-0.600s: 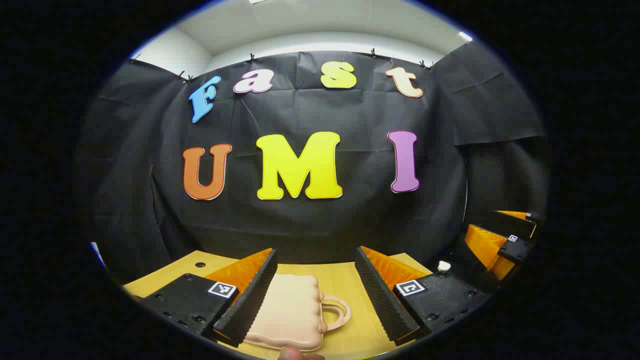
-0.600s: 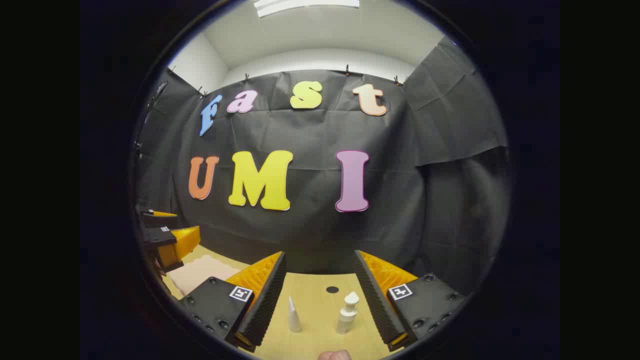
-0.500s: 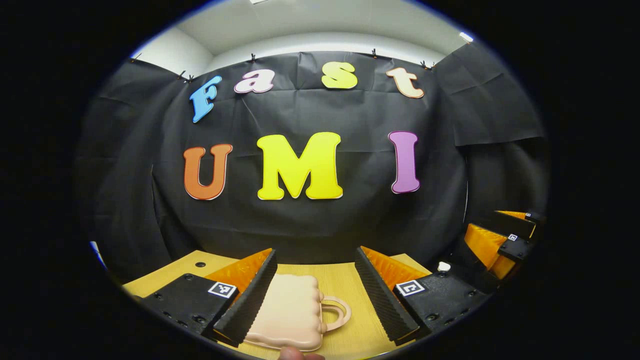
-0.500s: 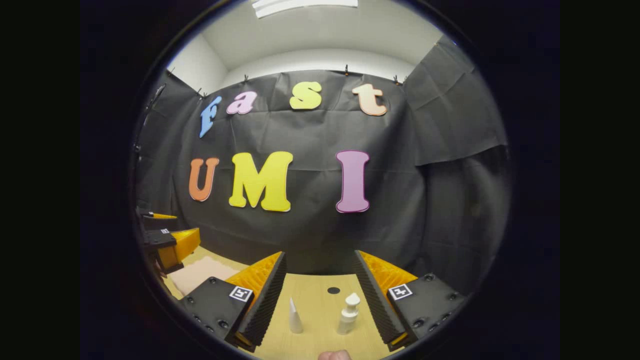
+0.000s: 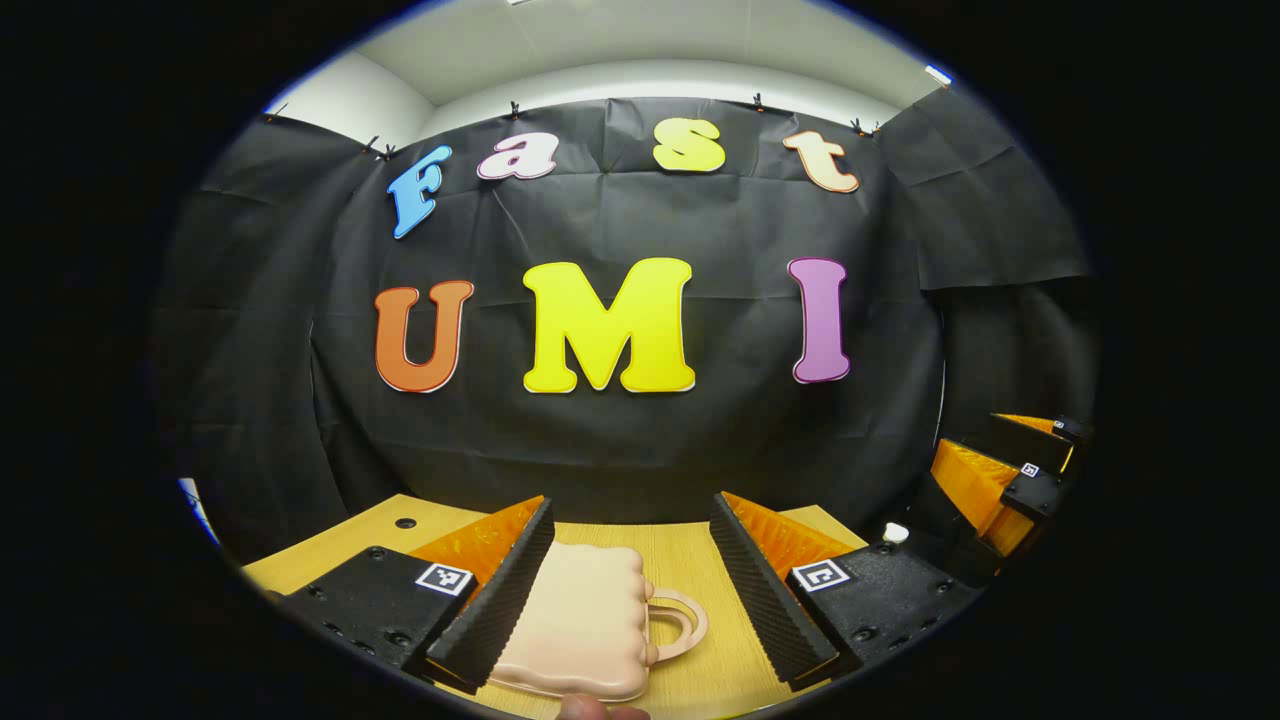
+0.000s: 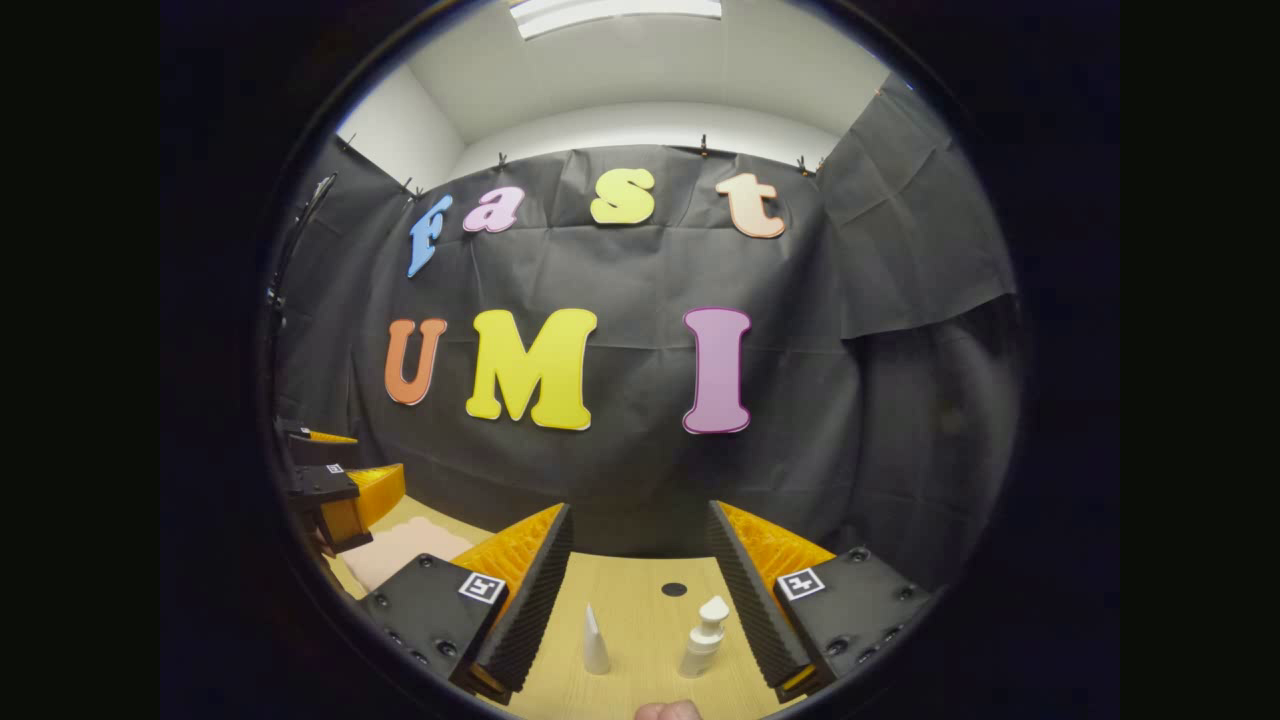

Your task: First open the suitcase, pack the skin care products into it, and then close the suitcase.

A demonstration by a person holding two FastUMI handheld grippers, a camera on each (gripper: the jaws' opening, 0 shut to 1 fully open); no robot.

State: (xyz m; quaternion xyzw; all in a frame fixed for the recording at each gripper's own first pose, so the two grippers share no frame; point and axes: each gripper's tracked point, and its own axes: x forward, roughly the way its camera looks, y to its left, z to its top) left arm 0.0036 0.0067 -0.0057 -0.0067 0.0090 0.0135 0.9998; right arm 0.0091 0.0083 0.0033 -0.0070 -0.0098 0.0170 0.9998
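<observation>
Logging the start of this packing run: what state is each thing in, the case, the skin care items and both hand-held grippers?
suitcase: shut, lying flat on the table, handle to the right in the left gripper view.
pump bottle: upright, on the table, untouched.
cone-shaped tube: upright, beside the pump bottle, apart from it.
left hand-held gripper: open, holding nothing.
right hand-held gripper: open, holding nothing.
</observation>
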